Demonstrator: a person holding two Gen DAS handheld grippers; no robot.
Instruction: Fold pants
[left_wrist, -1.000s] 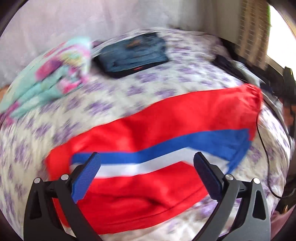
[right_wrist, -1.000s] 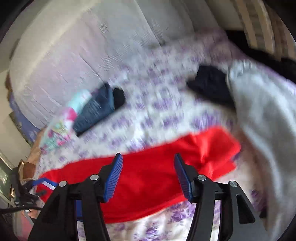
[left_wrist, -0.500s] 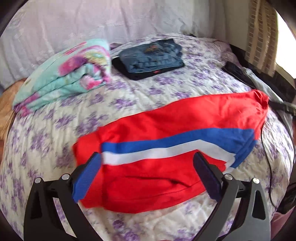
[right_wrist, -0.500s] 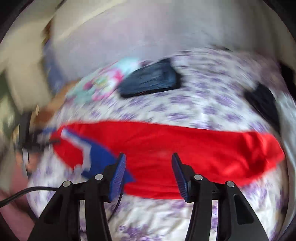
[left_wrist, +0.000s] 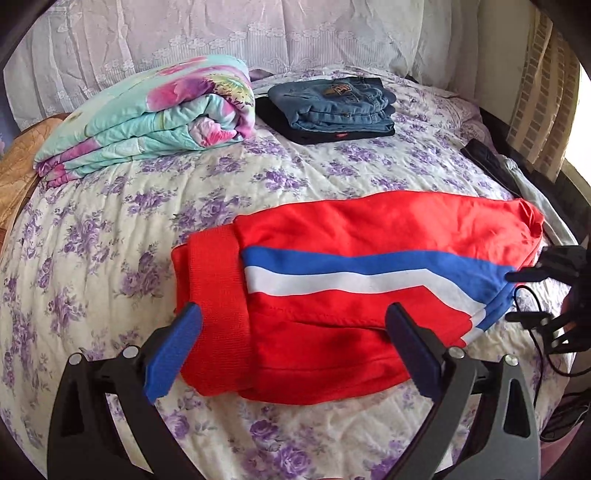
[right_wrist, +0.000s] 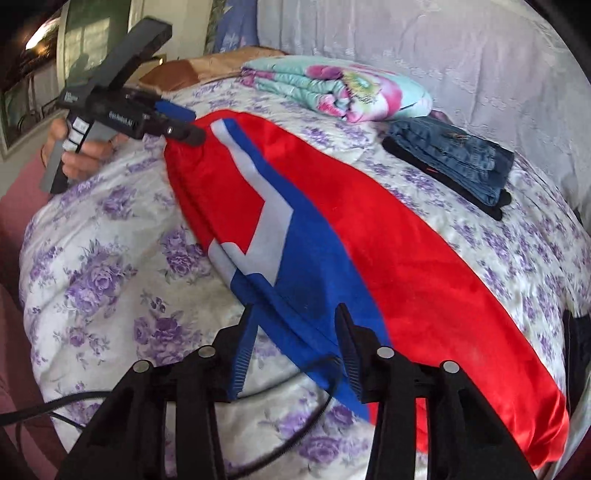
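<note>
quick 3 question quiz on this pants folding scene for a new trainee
1. True or false: the left gripper is shut on the red pants.
2. What lies under the folded jeans: A a black garment, B the rolled blanket, C nothing but the bedspread?
3. Fill in: the stripes on the pants are blue and ____.

Key:
1. False: its jaws are open, as are the right gripper jaws.
2. A: the black garment.
3. White.

Red pants (right_wrist: 424, 258) far end cut off by frame edge.
</note>
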